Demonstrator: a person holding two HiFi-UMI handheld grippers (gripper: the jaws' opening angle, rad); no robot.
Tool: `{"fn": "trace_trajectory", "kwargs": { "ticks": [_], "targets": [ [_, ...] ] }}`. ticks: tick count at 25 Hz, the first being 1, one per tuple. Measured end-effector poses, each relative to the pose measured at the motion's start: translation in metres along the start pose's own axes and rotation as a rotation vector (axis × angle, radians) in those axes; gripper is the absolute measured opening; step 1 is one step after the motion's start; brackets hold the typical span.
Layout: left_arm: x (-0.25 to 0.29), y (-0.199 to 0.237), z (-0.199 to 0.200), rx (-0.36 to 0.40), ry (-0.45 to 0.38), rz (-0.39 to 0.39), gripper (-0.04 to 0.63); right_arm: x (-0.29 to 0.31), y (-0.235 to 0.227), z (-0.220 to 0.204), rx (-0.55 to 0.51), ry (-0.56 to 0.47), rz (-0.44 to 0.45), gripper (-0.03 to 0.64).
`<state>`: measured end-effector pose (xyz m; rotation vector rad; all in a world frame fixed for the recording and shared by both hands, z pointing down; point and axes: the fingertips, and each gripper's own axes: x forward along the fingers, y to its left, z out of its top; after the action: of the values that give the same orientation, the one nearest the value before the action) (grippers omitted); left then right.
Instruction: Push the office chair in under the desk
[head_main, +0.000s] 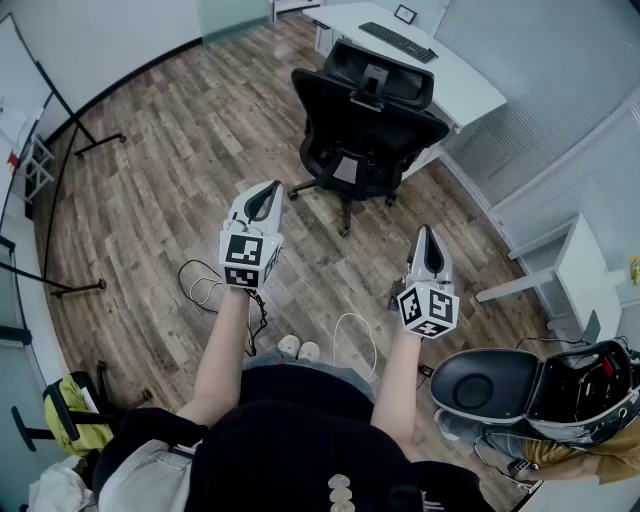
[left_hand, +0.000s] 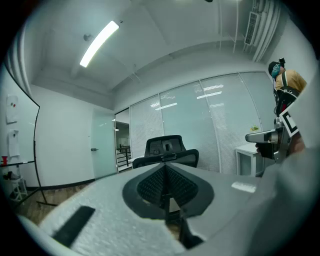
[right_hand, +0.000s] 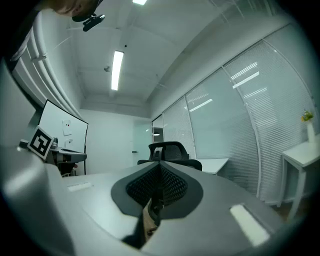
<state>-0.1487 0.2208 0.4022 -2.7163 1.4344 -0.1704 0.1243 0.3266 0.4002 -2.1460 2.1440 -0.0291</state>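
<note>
Chair (head_main: 365, 120) first: it stands on the wood floor (head_main: 180, 140) ahead of you with its black mesh back and headrest turned your way and its seat toward the desk (head_main: 470, 85). Its wheeled base sits out on open floor, just short of the desk's near edge. A keyboard (head_main: 398, 41) lies on the white desktop beyond it. Your left gripper (head_main: 268, 188) is held out level in front of you, aimed at the chair's left side, with a stretch of bare floor between its tips and the chair. Its jaws are pressed together with nothing between them. Your right gripper (head_main: 428, 232) is also level and sits a little nearer your body, to the right of the chair's base and equally clear of it. Its jaws are closed too, and empty. In both gripper views the chair shows straight ahead over the joined jaw tips. Loose cables (head_main: 205, 285) lie on the floor below your left arm. An open case (head_main: 480, 385) sits on the floor by your right side, near a small white table (head_main: 590, 265).
</note>
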Motion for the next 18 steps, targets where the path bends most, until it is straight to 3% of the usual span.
{"fn": "trace_trajectory", "kwargs": {
  "ticks": [18],
  "targets": [
    [0.0026, -0.0037, -0.0065, -0.003, 0.018, -0.007, 0.008, -0.0012, -0.0038, -0.0039, 0.017, 0.003, -0.009, 0.006]
  ]
}}
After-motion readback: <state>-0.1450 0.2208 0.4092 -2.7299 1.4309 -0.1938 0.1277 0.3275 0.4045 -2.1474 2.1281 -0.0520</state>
